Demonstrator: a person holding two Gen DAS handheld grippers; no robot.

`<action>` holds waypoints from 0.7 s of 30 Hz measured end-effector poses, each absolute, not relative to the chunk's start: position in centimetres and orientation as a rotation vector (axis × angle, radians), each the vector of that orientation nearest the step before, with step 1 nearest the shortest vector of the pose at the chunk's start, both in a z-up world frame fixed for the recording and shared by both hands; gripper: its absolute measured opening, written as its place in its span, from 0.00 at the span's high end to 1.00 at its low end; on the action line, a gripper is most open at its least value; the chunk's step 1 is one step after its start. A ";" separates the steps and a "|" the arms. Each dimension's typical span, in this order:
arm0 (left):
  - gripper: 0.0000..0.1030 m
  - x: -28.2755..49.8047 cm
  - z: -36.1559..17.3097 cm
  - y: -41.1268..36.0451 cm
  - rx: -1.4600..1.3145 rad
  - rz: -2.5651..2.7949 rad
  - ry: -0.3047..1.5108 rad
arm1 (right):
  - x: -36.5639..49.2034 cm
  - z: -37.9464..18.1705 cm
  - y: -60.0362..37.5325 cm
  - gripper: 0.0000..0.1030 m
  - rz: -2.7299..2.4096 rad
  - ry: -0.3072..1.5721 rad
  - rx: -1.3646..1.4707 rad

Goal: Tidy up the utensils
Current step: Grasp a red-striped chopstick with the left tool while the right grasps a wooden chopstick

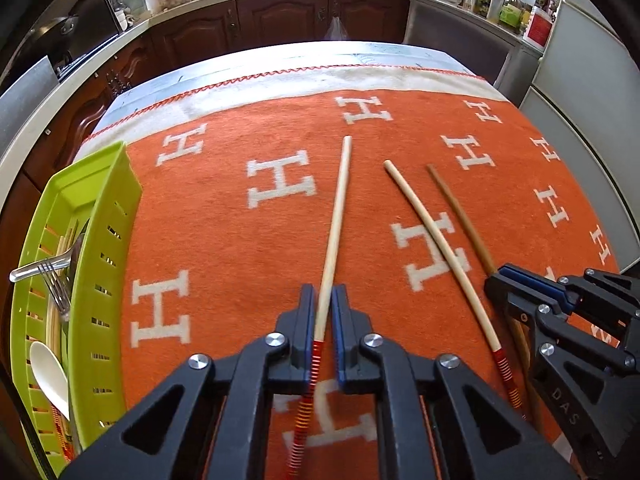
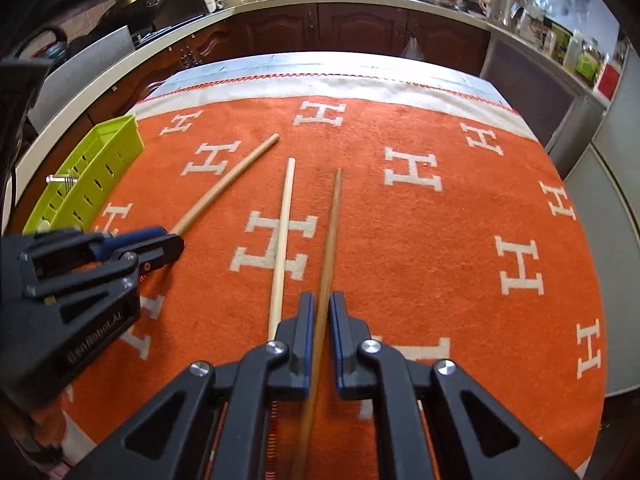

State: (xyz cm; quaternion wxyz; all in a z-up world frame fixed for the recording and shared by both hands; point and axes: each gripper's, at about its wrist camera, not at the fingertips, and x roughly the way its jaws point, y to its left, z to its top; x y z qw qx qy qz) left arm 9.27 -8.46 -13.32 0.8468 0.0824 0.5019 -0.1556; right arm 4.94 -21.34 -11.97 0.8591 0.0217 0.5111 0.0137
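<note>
The desk [image 1: 280,60] in front of me is covered by an orange blanket [image 1: 240,240] patterned with white H letters, with a pale border and red stitching along its far edge. Behind it runs a kitchen counter over dark wooden cabinets [image 1: 280,20].

At the desk's left edge sits a lime green slotted basket [image 1: 106,240]. Lying in it already are a clear plastic fork [image 1: 48,270], a white spoon [image 1: 50,376] and some pale chopsticks.

Three chopsticks lie on the blanket, all pointing roughly away from me. My left hand-held gripper [image 1: 323,300] is closed narrowly on the leftmost one, a pale chopstick with red banding [image 1: 338,216]; the pads pinch it just above the banded end, and the plain tip reaches out well ahead of the fingers. In the right wrist view the same chopstick slants from that gripper toward the basket.

My right hand-held gripper [image 2: 319,308] is likewise clamped on the rightmost one, a darker brown chopstick [image 2: 332,232], which runs straight out between the two blue-lined fingers [image 2: 306,320] and continues back under the gripper body.

Between the two held sticks lies a second pale chopstick [image 2: 283,232], free on the blanket. It sits just left of my right gripper's left finger, near the brown one and almost parallel to it, its red-banded end toward me [image 1: 506,372]. From the left wrist view it lies between my two grippers, touching neither.
</note>
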 end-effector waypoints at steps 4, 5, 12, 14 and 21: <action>0.97 9.2 -13.1 -7.8 0.074 -0.379 1.096 | 5.0 -11.7 -22.9 0.94 0.052 1.116 0.211; 0.97 9.0 -12.9 -7.5 0.058 -0.383 1.096 | 4.9 -11.6 -23.2 0.94 0.054 1.118 0.237; 0.97 7.2 -9.5 -5.6 0.003 -0.403 1.051 | 3.5 -8.7 -23.3 0.94 0.111 1.087 0.354; 0.97 6.4 -7.7 -4.4 -0.009 -0.399 1.021 | 3.3 -7.7 -22.6 0.94 0.142 1.074 0.364; 0.97 4.5 -1.7 1.7 0.051 -0.264 0.883 | 3.5 -2.9 -17.7 0.94 0.277 1.017 0.366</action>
